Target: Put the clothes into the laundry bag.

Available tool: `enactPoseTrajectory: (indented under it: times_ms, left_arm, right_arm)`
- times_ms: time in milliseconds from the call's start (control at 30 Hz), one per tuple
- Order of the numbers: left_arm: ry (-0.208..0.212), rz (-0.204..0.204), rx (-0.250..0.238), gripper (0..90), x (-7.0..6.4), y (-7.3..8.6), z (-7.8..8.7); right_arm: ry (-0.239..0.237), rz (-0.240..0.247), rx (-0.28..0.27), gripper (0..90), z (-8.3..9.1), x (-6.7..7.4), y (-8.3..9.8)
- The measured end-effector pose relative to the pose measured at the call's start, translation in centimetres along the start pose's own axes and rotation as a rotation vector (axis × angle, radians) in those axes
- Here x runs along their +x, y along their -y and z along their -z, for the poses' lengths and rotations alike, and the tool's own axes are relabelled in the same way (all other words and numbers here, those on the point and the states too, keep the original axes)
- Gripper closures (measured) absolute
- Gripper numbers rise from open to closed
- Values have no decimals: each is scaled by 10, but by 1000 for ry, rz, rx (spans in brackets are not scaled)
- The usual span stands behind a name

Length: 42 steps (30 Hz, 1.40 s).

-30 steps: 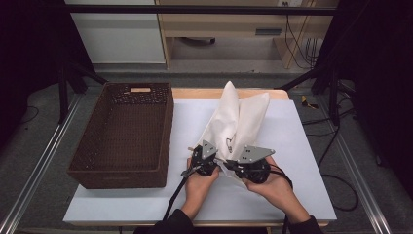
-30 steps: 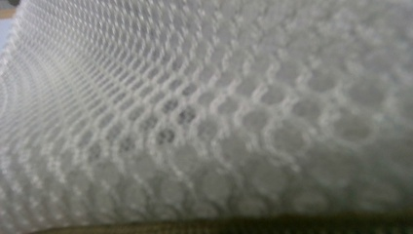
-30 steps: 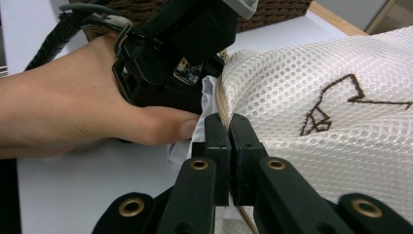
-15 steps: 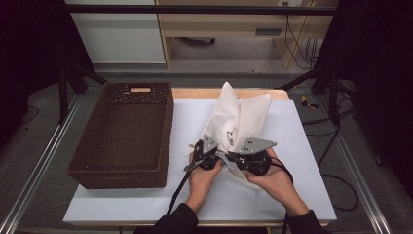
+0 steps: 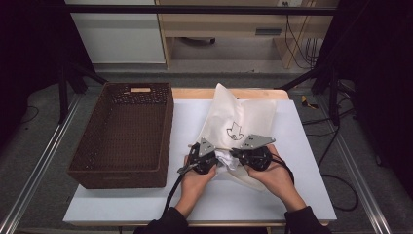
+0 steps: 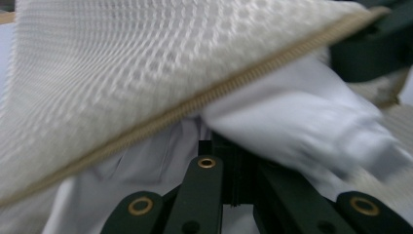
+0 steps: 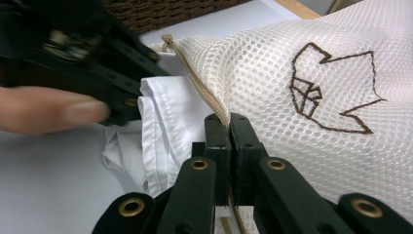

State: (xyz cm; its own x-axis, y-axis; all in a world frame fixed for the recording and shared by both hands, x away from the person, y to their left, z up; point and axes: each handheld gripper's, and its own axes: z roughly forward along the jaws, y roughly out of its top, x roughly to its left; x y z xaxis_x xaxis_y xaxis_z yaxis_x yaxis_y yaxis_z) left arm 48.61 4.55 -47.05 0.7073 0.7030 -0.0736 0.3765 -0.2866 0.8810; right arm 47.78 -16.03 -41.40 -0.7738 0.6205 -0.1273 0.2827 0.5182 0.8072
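Note:
A white mesh laundry bag (image 5: 238, 117) with a brown stitched emblem (image 7: 331, 92) lies on the white table (image 5: 297, 195). A white garment (image 5: 227, 159) sits bunched at its open zip edge (image 6: 243, 80), partly under the mesh (image 6: 146, 63). My right gripper (image 7: 229, 119) is shut on the bag's zip edge and holds it up. My left gripper (image 6: 229, 146) is shut, its tips buried in the white garment (image 6: 292, 122) just below the lifted edge. In the high view the left gripper (image 5: 214, 156) and right gripper (image 5: 237, 154) stand close together at the bag's near end.
A dark brown wicker basket (image 5: 122, 171) stands on the left part of the table, close to the bag's left side. Bare white tabletop lies to the right and in front of the hands. A wooden strip (image 5: 195, 92) runs along the far edge.
Both hands have edged a little away from the table's front edge. The bag's far end has spread flatter and wider to the right.

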Motion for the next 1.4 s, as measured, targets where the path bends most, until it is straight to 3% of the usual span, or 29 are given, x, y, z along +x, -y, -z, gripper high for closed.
enactPoseTrajectory:
  times_ms: [67,167,233,300,400,600,800,967,1000,1200,1400]
  left_arm:
    - [2,-10,-5,900,-3,3,20]
    - [1,-25,0,900,-6,5,34]
    - [-22,-58,35,900,-10,14,51]
    - [-28,-58,51,900,-9,19,55]
    - [-55,-51,128,900,-5,37,65]
    - [-55,-42,205,900,-2,51,61]
    - [-65,-36,177,900,4,40,54]
    - [-53,-14,145,900,6,34,49]
    - [-39,-5,118,900,5,29,48]
    - [-24,-8,89,900,7,14,34]
    - [6,-29,105,900,10,2,17]
  right_arm:
    - [2,2,1,882,-1,1,0]
    - [1,6,0,882,-3,2,2]
    - [6,7,-1,882,-2,3,1]
    - [4,7,-7,882,-1,3,1]
    - [2,7,-5,882,-2,3,1]
    - [-4,7,-11,882,-1,3,1]
    - [-7,9,-12,882,-1,4,0]
    - [-12,10,-9,882,-1,5,0]
    - [-11,12,-7,882,-1,5,0]
    - [-19,22,-5,882,-3,7,-2]
    - [-19,22,-1,882,-3,6,-4]
